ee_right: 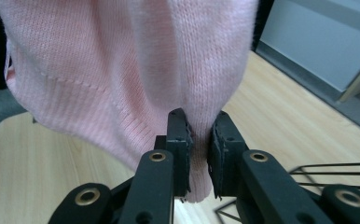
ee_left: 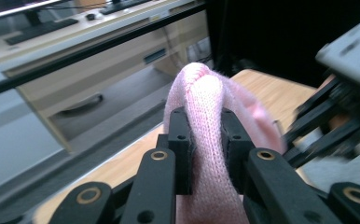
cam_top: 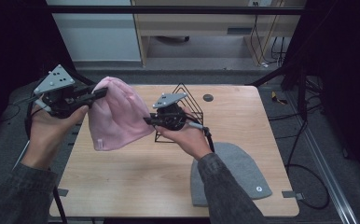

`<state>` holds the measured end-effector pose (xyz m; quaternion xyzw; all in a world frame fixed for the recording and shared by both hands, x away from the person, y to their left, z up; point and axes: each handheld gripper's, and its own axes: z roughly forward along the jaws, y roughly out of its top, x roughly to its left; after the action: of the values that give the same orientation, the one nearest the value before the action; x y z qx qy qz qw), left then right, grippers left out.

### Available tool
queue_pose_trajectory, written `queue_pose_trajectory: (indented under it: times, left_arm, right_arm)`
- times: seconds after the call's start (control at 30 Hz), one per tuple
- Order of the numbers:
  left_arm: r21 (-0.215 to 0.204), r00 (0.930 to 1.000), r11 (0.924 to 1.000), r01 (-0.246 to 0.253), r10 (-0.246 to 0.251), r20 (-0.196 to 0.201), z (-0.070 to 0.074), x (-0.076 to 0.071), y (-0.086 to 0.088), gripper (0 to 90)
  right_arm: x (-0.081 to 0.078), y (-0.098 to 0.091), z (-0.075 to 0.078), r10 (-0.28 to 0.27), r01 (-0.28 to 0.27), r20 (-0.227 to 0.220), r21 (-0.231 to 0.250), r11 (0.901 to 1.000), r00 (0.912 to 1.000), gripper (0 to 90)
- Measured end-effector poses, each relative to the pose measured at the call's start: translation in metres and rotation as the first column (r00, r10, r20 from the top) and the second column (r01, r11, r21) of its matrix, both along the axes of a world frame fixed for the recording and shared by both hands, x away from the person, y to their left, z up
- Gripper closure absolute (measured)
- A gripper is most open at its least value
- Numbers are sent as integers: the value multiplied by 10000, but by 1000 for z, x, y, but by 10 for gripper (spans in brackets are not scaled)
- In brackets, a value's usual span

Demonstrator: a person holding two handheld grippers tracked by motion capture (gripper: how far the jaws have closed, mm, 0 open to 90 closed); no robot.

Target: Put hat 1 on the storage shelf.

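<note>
1. The left tongs are clamped on a fold of the pink knitted hat; in the left gripper view the knit is pinched between both black jaws and bulges up past their tips
2. The right tongs are clamped on the opposite edge of the pink hat; in the right gripper view the fabric hangs down into the narrow gap between the jaws, with its lower edge poking out beneath them
3. Held between the two tongs, the pink hat is lifted off the worktop, above its far left part, and hangs slack; a small tag shows near its lower left corner
4. The left hand grips its tool to the left of the pink hat, out beyond the worktop's left edge, with the grey three-cornered plate on top
5. The right hand holds its tool just right of the pink hat
6. A black wire stand sits on the worktop right of the pink hat, directly behind the right hand
7. A grey knitted hat lies flat on the worktop, well to the right of the pink hat and nearer the person, partly covered by the right sleeve
8. A small dark round spot marks the worktop beyond the wire stand, right of the pink hat
</note>
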<state>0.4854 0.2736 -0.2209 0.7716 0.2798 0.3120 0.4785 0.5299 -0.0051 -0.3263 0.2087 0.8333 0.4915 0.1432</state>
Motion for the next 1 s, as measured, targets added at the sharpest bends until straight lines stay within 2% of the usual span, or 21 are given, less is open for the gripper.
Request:
queue_pose_trajectory:
  times: [0.03, 0.1, 0.13, 0.2, 0.27, 0.3, 0.33, 0.37, 0.4, 0.47, 0.53, 0.77, 0.83, 1.0]
  left_arm:
    - [60, 10000, 10000, -28, 28, -8, 4, 7, -1, 774]
    - [155, 10000, 9999, 5, -6, 51, 6, 11, -3, 772]
    - [347, 9998, 9994, 58, -65, 212, 10, 20, -9, 771]
    - [481, 9995, 9988, 98, -112, 287, 11, 31, -16, 769]
    - [508, 9998, 9987, 105, -112, 149, 12, 45, -24, 766]
    - [508, 9998, 9987, 105, -112, 149, 12, 45, -24, 765]
    - [431, 10000, 9990, 91, -92, 25, 13, 54, -28, 765]
    - [508, 10000, 9987, 57, -57, 3, 14, 59, -30, 765]
    - [578, 10000, 9983, -56, 57, -23, 15, 71, -38, 765]
    - [611, 10000, 9981, -80, 80, 12, 15, 76, -41, 765]
    - [570, 9999, 9983, -84, 80, 62, 14, 88, -53, 763]
    - [598, 9998, 9981, -156, 148, 144, 6, 103, -70, 762]
    - [772, 9996, 9968, -195, 179, 209, 3, 107, -74, 762]
    - [953, 9985, 9949, -332, 289, 460, -1, 111, -80, 762]
  right_arm:
    - [5, -11, 12, -172, 172, 105, -43, 9998, 9998, 806]
    - [9, -19, 20, -291, 294, 176, -138, 9995, 9994, 808]
    - [12, -23, 23, -395, 399, 236, -175, 9990, 9989, 809]
    - [18, -32, 29, -600, 604, 213, -178, 9980, 9980, 807]
    - [24, -41, 33, -783, 784, 90, -73, 9969, 9969, 806]
    - [24, -41, 33, -783, 784, 90, -73, 9969, 9969, 806]
    - [27, -45, 35, -855, 855, -17, -50, 9963, 9963, 805]
    - [33, -52, 37, -1077, 1078, -153, 19, 9942, 9941, 805]
    - [35, -55, 39, -1183, 1184, -156, 56, 9930, 9929, 806]
    - [39, -63, 41, -1400, 1404, -210, 227, 9898, 9899, 807]
    - [44, -69, 40, -1641, 1644, -168, 208, 9862, 9863, 807]
    - [58, -83, 33, -2222, 2223, -99, 24, 9750, 9749, 809]
    - [60, -85, 31, -2304, 2304, -117, -15, 9731, 9730, 810]
    - [65, -87, 27, -2566, 2570, 252, -161, 9663, 9662, 810]
